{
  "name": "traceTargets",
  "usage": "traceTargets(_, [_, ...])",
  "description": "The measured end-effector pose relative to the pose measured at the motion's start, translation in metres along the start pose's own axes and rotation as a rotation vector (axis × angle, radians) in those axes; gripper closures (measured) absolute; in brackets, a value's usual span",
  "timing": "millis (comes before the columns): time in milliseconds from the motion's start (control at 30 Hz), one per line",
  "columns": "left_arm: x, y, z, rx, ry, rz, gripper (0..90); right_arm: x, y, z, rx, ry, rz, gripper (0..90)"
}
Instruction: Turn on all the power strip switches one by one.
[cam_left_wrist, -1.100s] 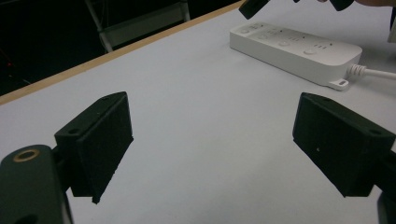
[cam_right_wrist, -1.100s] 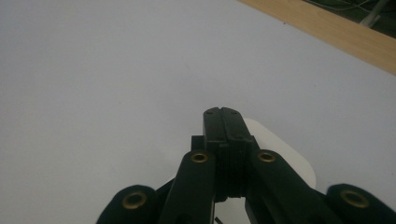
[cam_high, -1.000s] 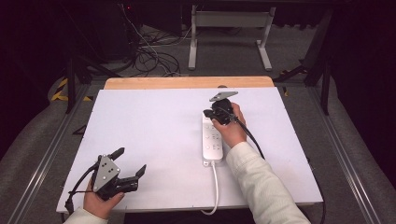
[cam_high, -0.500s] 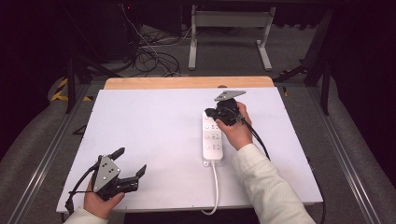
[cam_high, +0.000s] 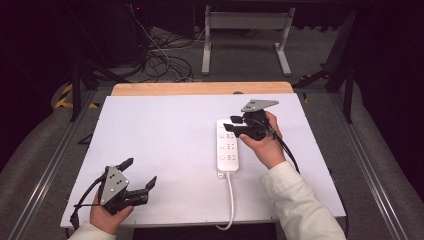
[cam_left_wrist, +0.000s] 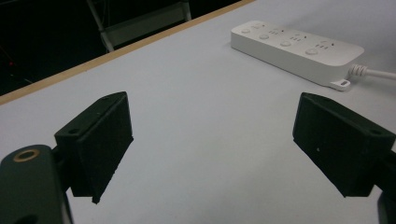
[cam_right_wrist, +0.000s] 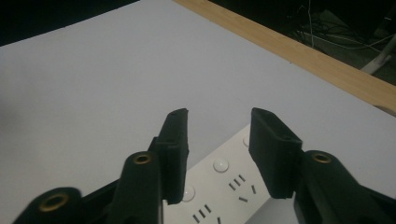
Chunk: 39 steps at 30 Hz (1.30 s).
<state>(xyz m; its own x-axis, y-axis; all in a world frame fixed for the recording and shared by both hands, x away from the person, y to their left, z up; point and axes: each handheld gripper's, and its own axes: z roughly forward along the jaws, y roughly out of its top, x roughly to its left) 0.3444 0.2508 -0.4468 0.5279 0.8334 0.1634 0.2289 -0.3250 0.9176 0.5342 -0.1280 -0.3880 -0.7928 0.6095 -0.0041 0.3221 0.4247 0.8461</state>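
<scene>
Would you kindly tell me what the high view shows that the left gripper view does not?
High view alone: both hands, the right tongs part open above the power strip, nothing between them, and the floor cables. Left gripper view alone: the left tongs' wide-open pads close up. Both: the strip, its cord, the white table.

the right gripper (cam_right_wrist: 217, 149) hangs above the white power strip (cam_right_wrist: 224, 191), its two black jaws standing apart with nothing between them; they have just been opening. through the gap shows the strip's far end, with round buttons and dark socket slots on its top face. the strip lies flat on the white table top (cam_right_wrist: 93, 79), which spreads away beyond it. past the strip, a wooden edge (cam_right_wrist: 299, 51) runs along the table's far side. beyond that edge, cables (cam_right_wrist: 322, 14) lie on the dark floor.
</scene>
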Motion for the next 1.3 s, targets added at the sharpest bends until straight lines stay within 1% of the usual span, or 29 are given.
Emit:
traceTargets(67, [0.000, 0.000, 0.000, 0.000, 0.000, -0.001, 12.2, 0.002, -0.003, -0.006, -0.004, 0.001, -0.010, 51.5])
traceTargets(200, [0.001, 0.000, 0.000, -0.013, -0.006, -0.018, 11.7, 0.007, -0.010, -0.019, -0.025, 0.017, -0.019, 43.2])
traceTargets(233, [0.001, 0.000, 0.000, -0.011, -0.005, -0.014, 11.6, 0.008, -0.013, -0.022, -0.030, 0.018, -0.021, 41.3])
traceTargets(333, [0.001, 0.000, -0.001, -0.011, -0.003, -0.017, 11.5, 0.011, -0.020, -0.033, -0.049, 0.022, -0.022, 37.3])
traceTargets(433, [0.001, 0.000, -0.001, -0.007, 0.002, -0.012, 11.6, 0.014, -0.028, -0.043, -0.066, 0.026, -0.019, 34.4])
traceTargets(467, [0.002, 0.000, -0.001, -0.007, 0.007, -0.005, 11.6, 0.015, -0.031, -0.046, -0.075, 0.027, -0.015, 33.7])
traceTargets(567, [0.001, 0.000, -0.001, -0.015, 0.000, -0.021, 11.6, 0.018, -0.040, -0.054, -0.087, 0.040, -0.005, 31.9])
traceTargets(733, [0.001, 0.000, -0.002, -0.014, 0.003, -0.016, 11.6, 0.021, -0.055, -0.065, -0.108, 0.047, 0.006, 31.0])
traceTargets(800, [0.001, 0.001, -0.002, -0.013, 0.004, -0.012, 11.6, 0.021, -0.062, -0.068, -0.112, 0.052, 0.016, 30.6])
traceTargets(833, [0.001, 0.001, -0.002, -0.013, 0.004, -0.011, 11.6, 0.022, -0.065, -0.070, -0.105, 0.051, 0.014, 30.2])
traceTargets(933, [0.002, 0.001, -0.003, -0.013, 0.004, -0.004, 11.6, 0.024, -0.074, -0.074, -0.098, 0.049, 0.002, 29.8])
traceTargets(1033, [0.001, 0.001, -0.003, -0.017, 0.003, -0.006, 11.6, 0.025, -0.085, -0.077, -0.090, 0.048, -0.014, 29.4])
traceTargets(1167, [0.001, 0.001, -0.004, -0.015, 0.003, 0.002, 11.6, 0.024, -0.101, -0.078, -0.094, 0.056, -0.002, 28.1])
traceTargets(1233, [0.001, 0.001, -0.004, -0.014, -0.001, 0.001, 11.5, 0.024, -0.107, -0.078, -0.095, 0.061, -0.001, 25.9])
traceTargets(1300, [0.001, 0.001, -0.004, -0.012, 0.001, 0.009, 11.4, 0.025, -0.114, -0.077, -0.090, 0.067, -0.004, 23.2])
